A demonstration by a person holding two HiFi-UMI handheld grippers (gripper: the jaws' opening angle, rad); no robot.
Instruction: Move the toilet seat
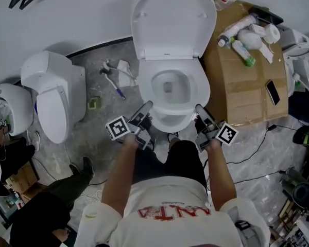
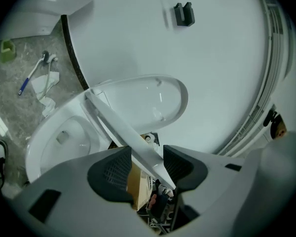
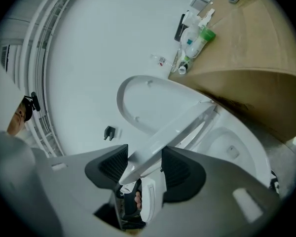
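A white toilet [image 1: 170, 89] stands in front of me with its lid [image 1: 172, 19] upright against the wall. The toilet seat [image 1: 171, 121] is raised a little off the bowl at its front. My left gripper [image 1: 144, 111] holds the seat's front left edge and my right gripper [image 1: 200, 111] its front right edge. In the left gripper view the seat [image 2: 123, 132] runs slantwise between the jaws of that gripper [image 2: 147, 154], pads against it. In the right gripper view the seat [image 3: 177, 130] likewise sits clamped in the right gripper [image 3: 144, 157], tilted above the bowl [image 3: 232, 149].
A cardboard box [image 1: 247, 81] stands right of the toilet, carrying bottles [image 1: 242, 48] and a phone [image 1: 272, 91]. A second toilet [image 1: 54, 94] sits at the left. A brush [image 1: 113, 84] lies on the floor between them. Someone's legs [image 1: 67, 184] are at lower left, cables at right.
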